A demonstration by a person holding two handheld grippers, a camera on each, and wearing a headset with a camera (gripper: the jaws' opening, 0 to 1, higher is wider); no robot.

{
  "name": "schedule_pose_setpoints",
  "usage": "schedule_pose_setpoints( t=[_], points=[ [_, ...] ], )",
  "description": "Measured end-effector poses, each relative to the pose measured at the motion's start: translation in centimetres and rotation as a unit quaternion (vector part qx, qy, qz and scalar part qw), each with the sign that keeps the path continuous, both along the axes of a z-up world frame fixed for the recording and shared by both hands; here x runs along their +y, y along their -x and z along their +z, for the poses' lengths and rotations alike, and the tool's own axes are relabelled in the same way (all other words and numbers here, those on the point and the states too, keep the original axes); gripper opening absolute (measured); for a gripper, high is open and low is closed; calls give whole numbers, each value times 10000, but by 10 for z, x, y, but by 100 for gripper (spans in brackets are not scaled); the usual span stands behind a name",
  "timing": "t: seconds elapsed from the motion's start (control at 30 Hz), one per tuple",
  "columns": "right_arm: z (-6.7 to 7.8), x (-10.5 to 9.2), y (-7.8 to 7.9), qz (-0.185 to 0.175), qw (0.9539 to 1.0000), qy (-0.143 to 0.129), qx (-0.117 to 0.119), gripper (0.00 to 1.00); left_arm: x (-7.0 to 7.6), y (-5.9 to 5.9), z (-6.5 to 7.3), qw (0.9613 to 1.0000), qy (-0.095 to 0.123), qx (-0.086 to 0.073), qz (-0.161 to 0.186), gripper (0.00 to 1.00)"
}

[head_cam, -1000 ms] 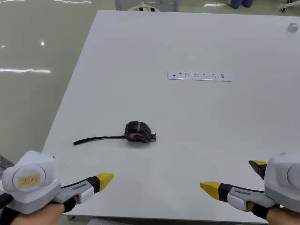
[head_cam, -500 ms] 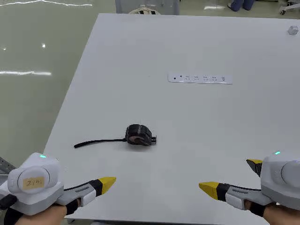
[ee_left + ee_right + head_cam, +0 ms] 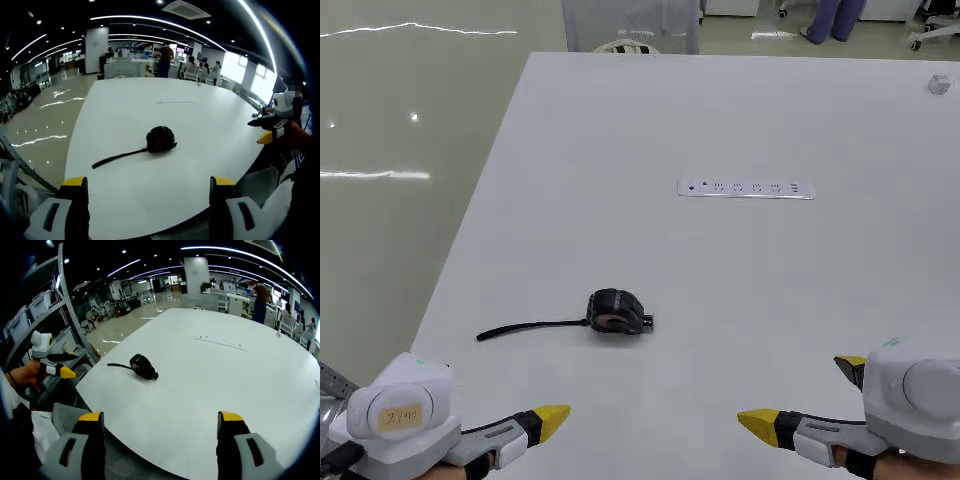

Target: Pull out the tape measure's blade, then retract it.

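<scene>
Two items: left gripper [image 3: 148, 200] and right gripper [image 3: 161, 430], fingers spread and empty, we held short of the tape measure [image 3: 616, 311]; its blade [image 3: 648, 321] sat unpulled, whole task outstanding.

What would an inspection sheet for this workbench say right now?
Surface: white table, mostly bare.
Job's things: tape measure lies near the front, blade in, black strap stretched to its left.
Clutter: power strip flat mid-table; small grey object at far right corner.
Grippers: left gripper and right gripper both open, over the near edge, apart from the tape measure.
Cables: nothing seen.
Surroundings: glossy floor, shelving, people at far benches.
</scene>
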State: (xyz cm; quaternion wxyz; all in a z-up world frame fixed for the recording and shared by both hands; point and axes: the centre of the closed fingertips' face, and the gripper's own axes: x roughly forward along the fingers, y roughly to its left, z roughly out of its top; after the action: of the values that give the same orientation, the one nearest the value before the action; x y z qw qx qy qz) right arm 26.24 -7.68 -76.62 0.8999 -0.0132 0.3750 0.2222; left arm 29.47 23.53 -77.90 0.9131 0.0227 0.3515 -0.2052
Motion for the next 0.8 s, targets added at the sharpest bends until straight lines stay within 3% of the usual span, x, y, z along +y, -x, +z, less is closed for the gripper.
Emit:
schedule_pose_setpoints(
  t=[0.8],
  points=[
    [-16,18,-17,239,9996,-3,117,95,-6,-23,-10,9997,-78,40,-238,96]
  ],
)
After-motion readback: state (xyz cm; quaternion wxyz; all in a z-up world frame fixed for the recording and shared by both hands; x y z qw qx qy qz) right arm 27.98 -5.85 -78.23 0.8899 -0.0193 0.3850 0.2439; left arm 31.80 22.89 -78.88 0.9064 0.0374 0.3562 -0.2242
